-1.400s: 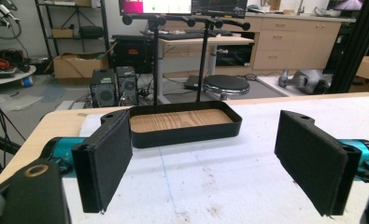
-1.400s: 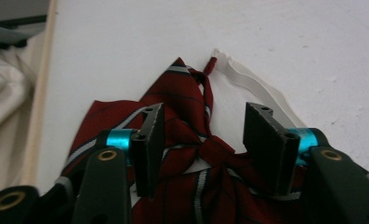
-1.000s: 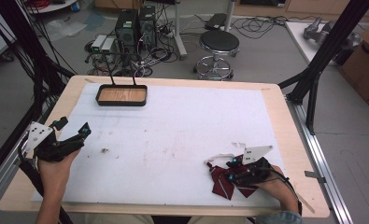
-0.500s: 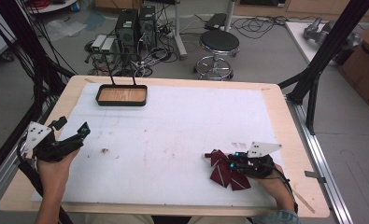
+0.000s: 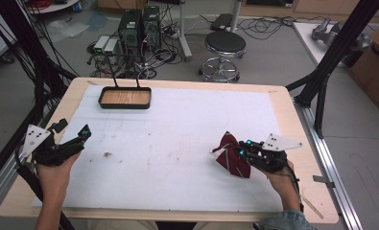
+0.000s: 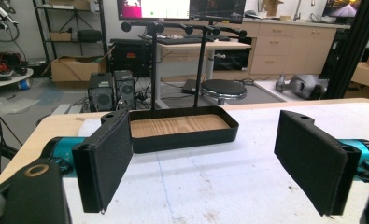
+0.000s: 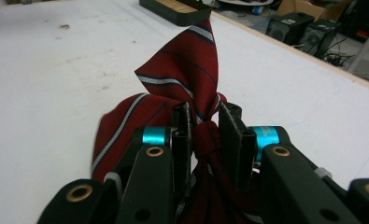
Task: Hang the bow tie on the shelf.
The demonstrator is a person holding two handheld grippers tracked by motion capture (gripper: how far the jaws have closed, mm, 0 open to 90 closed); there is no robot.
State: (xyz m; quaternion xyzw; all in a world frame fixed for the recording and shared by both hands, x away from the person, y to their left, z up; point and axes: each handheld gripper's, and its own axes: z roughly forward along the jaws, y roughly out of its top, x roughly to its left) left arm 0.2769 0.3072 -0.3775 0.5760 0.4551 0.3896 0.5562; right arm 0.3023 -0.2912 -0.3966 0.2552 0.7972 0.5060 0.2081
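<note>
Right gripper view: your right gripper (image 7: 205, 133) has its jaws clamped on a bunched fold of the red striped necktie (image 7: 187, 79). The jaws have just been closing, and the cloth now sits pinched between the pads, with a peak of fabric standing up above them and more hanging below.

High view, same entry: the necktie (image 5: 230, 153) lies at about 4 o'clock on the white mat (image 5: 177, 143), gathered in a heap at the tip of the right gripper (image 5: 242, 149). Against the frames from a second ago and half a second ago, the heap has changed. It then lay flatter and lower on the mat, under and in front of your hand; it is now drawn up into a taller bundle, and your right hand sits a little higher. Judgement: the grasp has taken and the lift has begun, but part of the tie looks as if it may still be resting on the mat, so it is not yet clear of the surface.

Your left gripper (image 5: 72, 136) waits at 8 o'clock, jaws spread wide apart with nothing between them, in the same place as before. Left gripper view looks past those jaws to the black tray (image 6: 182, 128) with a wooden floor, at 11 o'clock on the table (image 5: 283, 96).
</note>
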